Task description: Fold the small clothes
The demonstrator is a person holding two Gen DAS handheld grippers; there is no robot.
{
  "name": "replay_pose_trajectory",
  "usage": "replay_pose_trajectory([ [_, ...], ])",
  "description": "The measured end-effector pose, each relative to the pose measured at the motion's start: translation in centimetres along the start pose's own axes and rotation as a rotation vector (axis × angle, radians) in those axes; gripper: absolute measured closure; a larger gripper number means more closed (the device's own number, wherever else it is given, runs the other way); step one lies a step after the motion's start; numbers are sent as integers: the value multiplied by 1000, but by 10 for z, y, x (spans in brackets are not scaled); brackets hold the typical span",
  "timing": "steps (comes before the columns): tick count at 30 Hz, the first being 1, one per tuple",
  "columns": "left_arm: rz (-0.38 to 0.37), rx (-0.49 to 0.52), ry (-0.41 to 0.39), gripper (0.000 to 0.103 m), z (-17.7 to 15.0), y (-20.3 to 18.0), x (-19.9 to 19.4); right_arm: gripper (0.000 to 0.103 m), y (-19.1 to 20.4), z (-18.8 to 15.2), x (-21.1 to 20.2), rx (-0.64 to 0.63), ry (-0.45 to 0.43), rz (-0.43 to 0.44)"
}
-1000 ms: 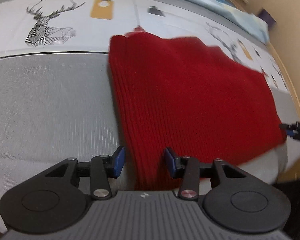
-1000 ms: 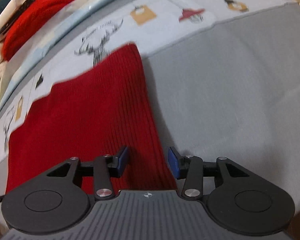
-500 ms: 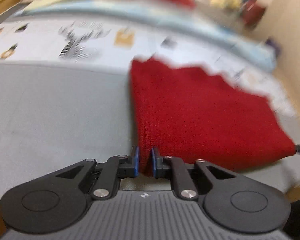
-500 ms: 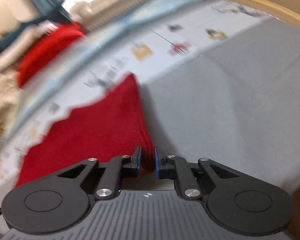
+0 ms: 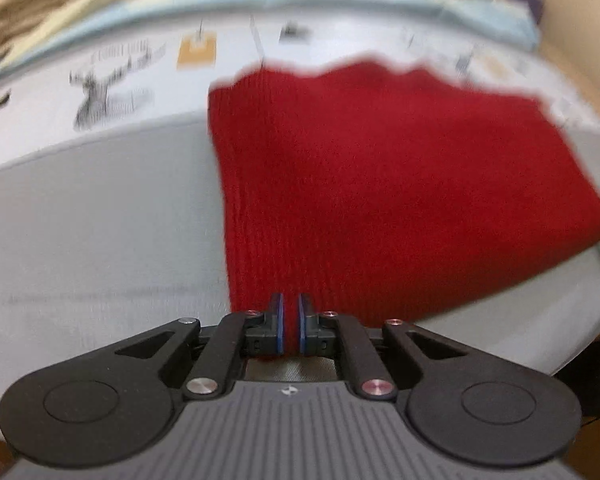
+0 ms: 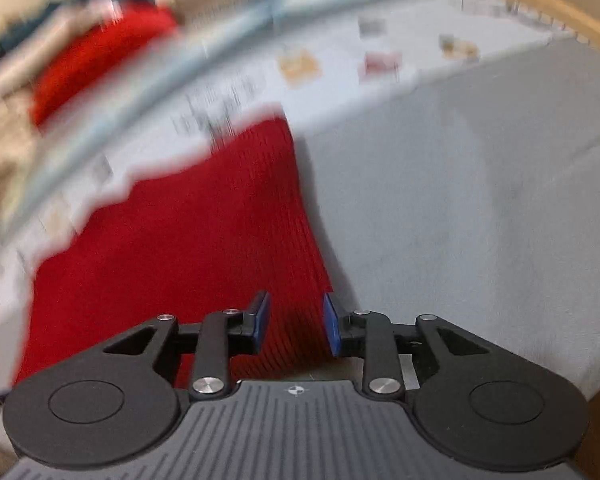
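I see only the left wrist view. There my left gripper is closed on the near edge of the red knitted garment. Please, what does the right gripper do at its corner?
Observer: The right gripper has its jaws opening. The near corner of the red ribbed knitted garment lies between them, and the pads do not press on it.
Operator: What lies beside that corner?
Observer: To the right of it lies bare grey bed cover.
Operator: Are more clothes waiting?
Observer: A second red knitted piece lies on a blurred pile at the far left.
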State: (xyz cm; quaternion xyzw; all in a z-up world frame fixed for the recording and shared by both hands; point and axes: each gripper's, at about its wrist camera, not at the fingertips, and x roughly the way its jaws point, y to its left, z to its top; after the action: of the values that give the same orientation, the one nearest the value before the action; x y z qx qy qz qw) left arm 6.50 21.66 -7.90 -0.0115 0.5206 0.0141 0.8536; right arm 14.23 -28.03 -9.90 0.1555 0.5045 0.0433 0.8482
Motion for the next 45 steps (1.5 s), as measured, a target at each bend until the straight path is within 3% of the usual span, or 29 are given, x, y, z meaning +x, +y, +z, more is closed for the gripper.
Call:
replay_pose_trajectory([
  [1, 4, -15, 5, 96, 0, 1, 1, 72, 0, -4, 9, -13, 39, -52],
  [3, -7, -42, -25, 96, 5, 0, -6, 69, -5, -7, 10, 8, 62, -73],
  [6, -36, -69, -92, 95, 9, 2, -19, 70, 0, -5, -2, -5, -6, -63],
  [8, -35, -73, -74, 94, 11, 0, -13, 70, 5, -10, -1, -45, -9, -79],
  [11, 23, -32, 10, 93, 13, -8, 9, 66, 3, -13, 18, -65, 62, -119],
  [18, 14, -41, -43, 81, 19, -10, 0, 64, 20, -11, -4, -117, -81, -107],
  [22, 23, -32, -15, 81, 21, -9, 6, 63, 18, -17, 21, -135, 34, -190],
  [25, 11, -49, -23, 80, 22, -6, 3, 62, 20, -15, 14, -108, -13, -196],
  [35, 16, -228, -161, 72, 34, 44, -42, 62, 63, -35, -34, -120, -241, -57],
  [41, 80, -326, -281, 71, 25, 97, -87, 62, 122, -51, -37, -243, -273, -61],
  [45, 136, -396, -318, 71, 14, 131, -111, 63, 177, -74, -28, -291, -243, 9],
])
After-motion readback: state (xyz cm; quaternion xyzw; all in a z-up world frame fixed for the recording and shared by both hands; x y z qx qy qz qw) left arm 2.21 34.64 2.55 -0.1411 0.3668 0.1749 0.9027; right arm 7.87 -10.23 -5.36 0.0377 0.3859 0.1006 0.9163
